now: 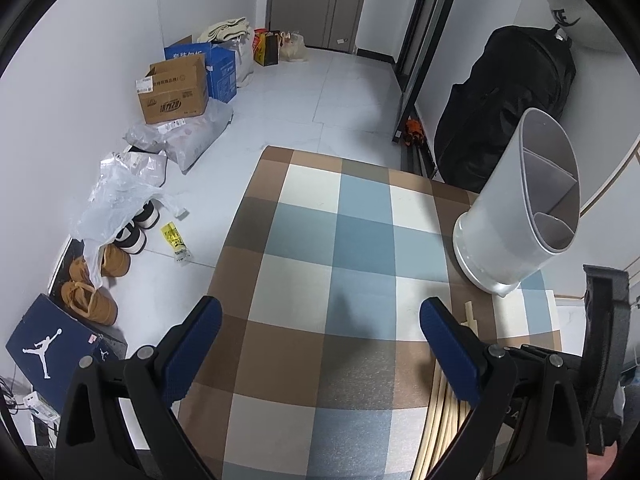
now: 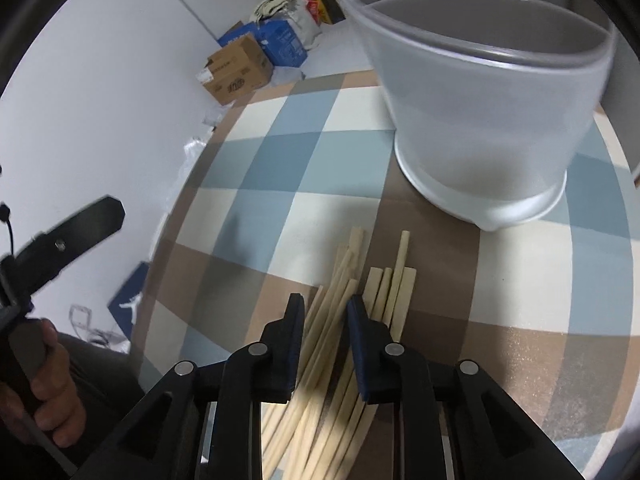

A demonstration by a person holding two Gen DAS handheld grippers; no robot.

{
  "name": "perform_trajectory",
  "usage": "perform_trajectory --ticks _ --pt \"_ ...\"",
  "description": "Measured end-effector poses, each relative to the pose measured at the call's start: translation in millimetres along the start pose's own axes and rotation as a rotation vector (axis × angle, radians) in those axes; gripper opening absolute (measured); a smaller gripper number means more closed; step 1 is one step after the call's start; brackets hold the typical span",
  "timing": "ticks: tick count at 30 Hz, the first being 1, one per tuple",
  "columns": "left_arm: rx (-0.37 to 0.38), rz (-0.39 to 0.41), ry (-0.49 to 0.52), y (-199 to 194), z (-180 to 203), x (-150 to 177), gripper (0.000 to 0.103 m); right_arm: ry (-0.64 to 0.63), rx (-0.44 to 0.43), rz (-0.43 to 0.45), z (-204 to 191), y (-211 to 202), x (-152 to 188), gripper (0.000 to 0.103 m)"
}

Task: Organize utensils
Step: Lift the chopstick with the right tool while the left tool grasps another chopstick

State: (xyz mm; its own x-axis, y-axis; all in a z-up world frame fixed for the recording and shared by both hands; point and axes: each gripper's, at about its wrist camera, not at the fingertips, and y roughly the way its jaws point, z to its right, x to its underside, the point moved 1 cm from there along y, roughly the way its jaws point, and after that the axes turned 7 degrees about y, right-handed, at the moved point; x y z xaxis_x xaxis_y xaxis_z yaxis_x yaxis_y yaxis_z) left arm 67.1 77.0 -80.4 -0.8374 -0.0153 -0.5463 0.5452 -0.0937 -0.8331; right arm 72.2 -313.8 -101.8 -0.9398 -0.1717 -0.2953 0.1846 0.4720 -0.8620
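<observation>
A: Where are the chopsticks?
B: On the checked tablecloth, running lengthwise between the right gripper's narrowly parted jaws, pointing toward the holder.
A: The left gripper?
B: Gaping empty, farther off.

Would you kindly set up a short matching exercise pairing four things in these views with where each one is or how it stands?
Things:
1. utensil holder
2. chopsticks
3. left gripper
4. cardboard box

States or places:
A. lying in a loose pile on the checked tablecloth
B. on the floor by the white wall
C. upright on the table, compartments empty
D. jaws wide apart over the cloth, nothing between them

Pairs: 1-C, 2-A, 3-D, 4-B
</observation>
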Motion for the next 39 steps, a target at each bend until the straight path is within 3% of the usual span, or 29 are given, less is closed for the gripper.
perform_trajectory --ticks 3,5,14,17,25,29,32,36,39 --pt "0.004 -0.003 0.0 1 -1 0 0.097 -0.001 0.016 -0.001 -2 4 -2 0.019" --pt "0.006 -0.003 -0.002 1 -1 -1 0.097 -0.012 0.027 0.008 -3 3 -3 0.008" --pt "0.013 -0.008 -0.009 3 -3 0 0.097 -0.009 -0.006 0.075 0 -12 -4 0.007" --pt "0.039 -0.014 0.012 5 3 1 0.097 -0.003 -0.022 0.126 4 -28 -4 0.006" --pt "0.181 -0.121 0.11 23 40 12 0.097 0.021 -0.054 0.337 17 -88 -3 0.005" --pt "0.193 -0.133 0.186 24 64 17 0.096 0.011 -0.058 0.415 21 -112 2 0.005" --pt "0.188 -0.151 0.223 27 77 20 0.088 -0.001 -0.039 0.47 26 -129 7 0.005" --pt "0.156 -0.163 0.267 28 91 24 0.086 -0.008 -0.027 0.522 30 -143 12 0.004" --pt "0.136 -0.176 0.3 30 102 26 0.074 0.017 -0.034 0.534 40 -152 16 0.004"
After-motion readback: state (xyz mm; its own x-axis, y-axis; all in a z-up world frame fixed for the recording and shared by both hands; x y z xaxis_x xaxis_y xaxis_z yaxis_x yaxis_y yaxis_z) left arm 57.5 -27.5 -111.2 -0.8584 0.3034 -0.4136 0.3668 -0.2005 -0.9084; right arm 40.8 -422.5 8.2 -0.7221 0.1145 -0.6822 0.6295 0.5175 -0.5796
